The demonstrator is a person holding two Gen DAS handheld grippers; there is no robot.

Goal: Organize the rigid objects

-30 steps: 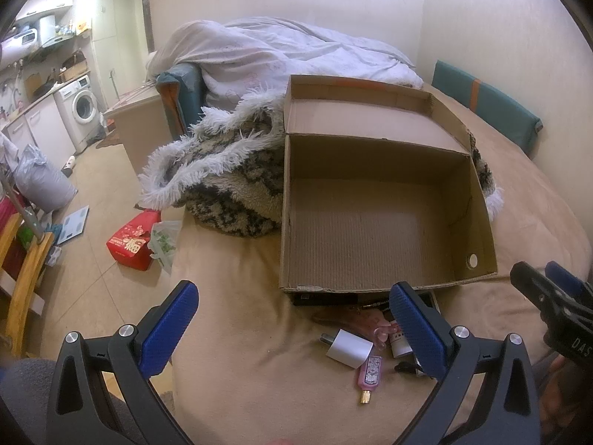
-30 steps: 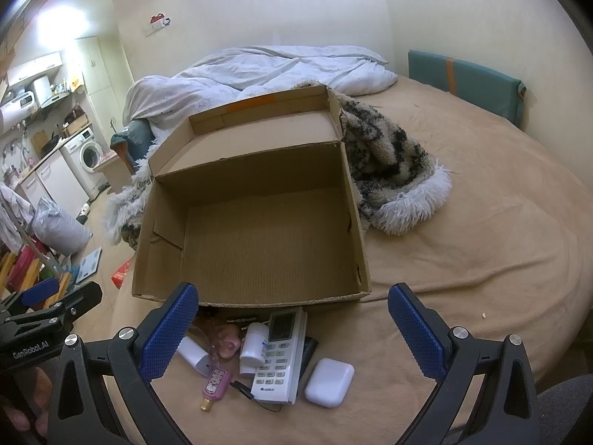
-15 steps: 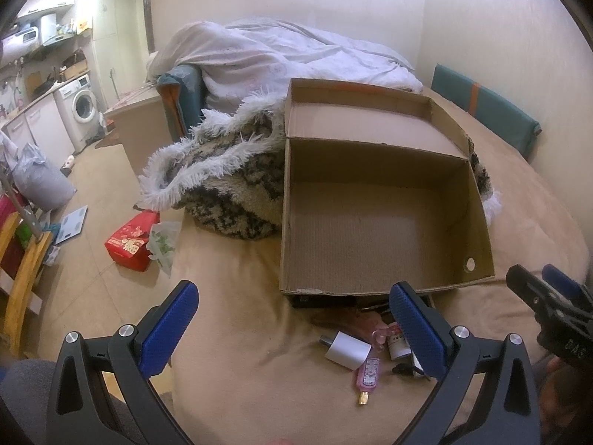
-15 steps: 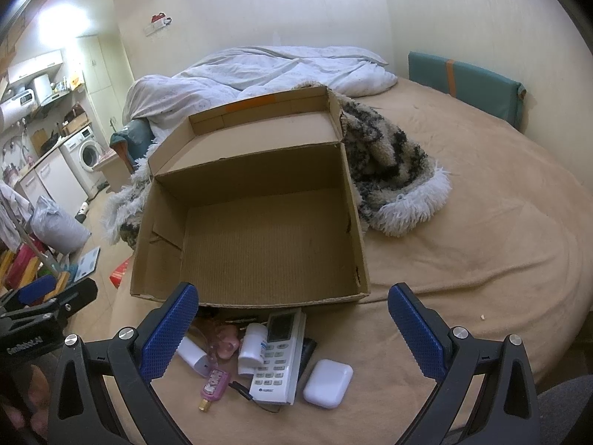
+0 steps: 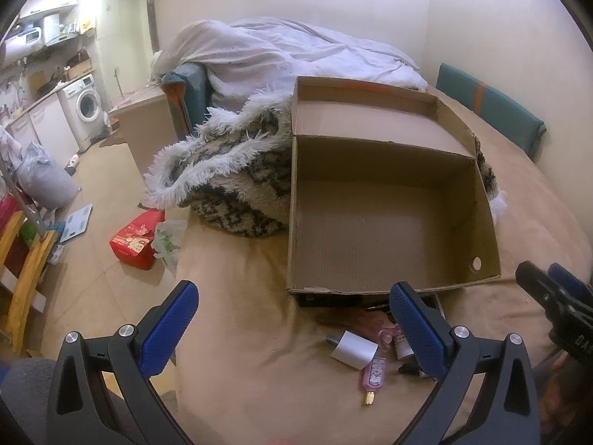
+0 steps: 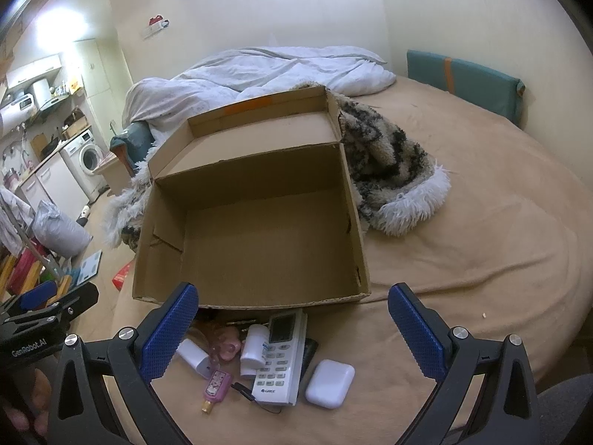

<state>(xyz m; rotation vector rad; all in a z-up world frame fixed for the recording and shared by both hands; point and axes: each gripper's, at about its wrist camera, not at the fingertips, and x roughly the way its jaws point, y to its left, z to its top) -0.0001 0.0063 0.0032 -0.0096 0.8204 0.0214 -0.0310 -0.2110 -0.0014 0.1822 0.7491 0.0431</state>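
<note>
Left gripper (image 5: 292, 328): jaws wide, empty, near side of bed. Centre: cardboard box (image 6: 255, 237), empty; items piled just in front of its near wall, incl. pink bottle (image 6: 214, 387), remote (image 6: 280, 359), white case (image 6: 330, 383). Right gripper (image 6: 292, 328): wide, empty. Suggested: take outermost item first, w/ square grip, lift clear over wall.

The cardboard box (image 6: 259, 244) hides part of the pink item (image 6: 222, 345).

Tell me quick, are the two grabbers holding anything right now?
Left hand-held gripper: open, holding nothing, above the bed sheet.
Right hand-held gripper: open, holding nothing, above the remote control.
</note>
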